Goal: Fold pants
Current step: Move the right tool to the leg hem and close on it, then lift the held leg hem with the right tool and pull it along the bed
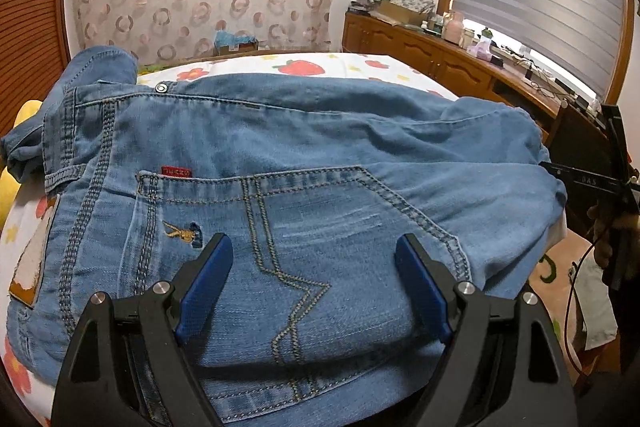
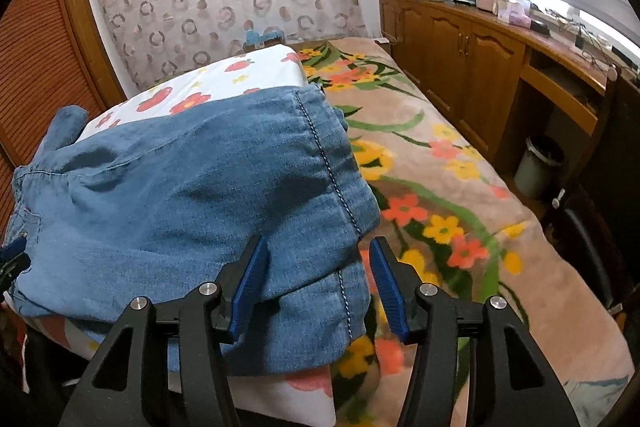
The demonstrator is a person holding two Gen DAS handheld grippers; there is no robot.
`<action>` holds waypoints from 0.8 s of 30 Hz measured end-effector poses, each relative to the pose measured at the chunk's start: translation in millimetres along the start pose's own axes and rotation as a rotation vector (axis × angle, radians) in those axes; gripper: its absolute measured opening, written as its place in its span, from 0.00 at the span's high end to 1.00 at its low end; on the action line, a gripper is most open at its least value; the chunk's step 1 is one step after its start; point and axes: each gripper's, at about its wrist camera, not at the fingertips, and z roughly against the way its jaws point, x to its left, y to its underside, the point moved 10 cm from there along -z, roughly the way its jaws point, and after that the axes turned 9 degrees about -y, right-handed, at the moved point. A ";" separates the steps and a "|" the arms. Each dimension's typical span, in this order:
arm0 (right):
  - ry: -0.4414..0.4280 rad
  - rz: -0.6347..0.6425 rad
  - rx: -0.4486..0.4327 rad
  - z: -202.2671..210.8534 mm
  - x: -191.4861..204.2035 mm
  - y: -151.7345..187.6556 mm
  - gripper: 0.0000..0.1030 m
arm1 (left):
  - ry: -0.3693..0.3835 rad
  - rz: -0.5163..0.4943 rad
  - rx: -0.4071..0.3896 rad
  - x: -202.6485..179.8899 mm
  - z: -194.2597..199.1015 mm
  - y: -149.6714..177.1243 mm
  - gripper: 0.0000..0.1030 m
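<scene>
Blue denim pants [image 1: 304, 155] lie folded on a white flowered cushion on the bed. In the left wrist view the waist end is near, with a back pocket [image 1: 320, 227], a red tag and a metal button. My left gripper [image 1: 314, 247] is open, its blue fingers spread just over the pocket. In the right wrist view the hem end of the pants [image 2: 224, 187] hangs over the cushion's corner. My right gripper [image 2: 318, 249] is open, its fingers on either side of the hem edge. The right gripper also shows at the right edge of the left wrist view [image 1: 612, 183].
The white cushion with red flowers [image 2: 224, 75] sits on a pink flowered blanket [image 2: 440, 187]. A wooden cabinet [image 2: 480, 67] with clutter on top runs along the right. A grey bin [image 2: 538, 167] stands by it. A patterned curtain hangs behind the bed.
</scene>
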 end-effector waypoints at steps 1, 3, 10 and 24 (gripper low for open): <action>-0.004 -0.008 -0.002 0.0 1.1 -0.4 0.47 | -0.001 -0.001 -0.001 0.3 -0.1 -0.1 0.18; -0.010 -0.017 -0.008 -0.9 1.4 -0.8 0.47 | -0.002 -0.004 -0.001 0.5 0.0 0.3 0.18; -0.045 -0.044 -0.007 -5.0 5.7 -1.2 0.58 | -0.002 0.003 -0.001 -1.1 0.1 -0.4 0.18; -0.047 0.015 -0.043 2.5 16.2 -15.7 0.83 | 0.024 0.032 0.001 4.8 5.9 -3.2 0.18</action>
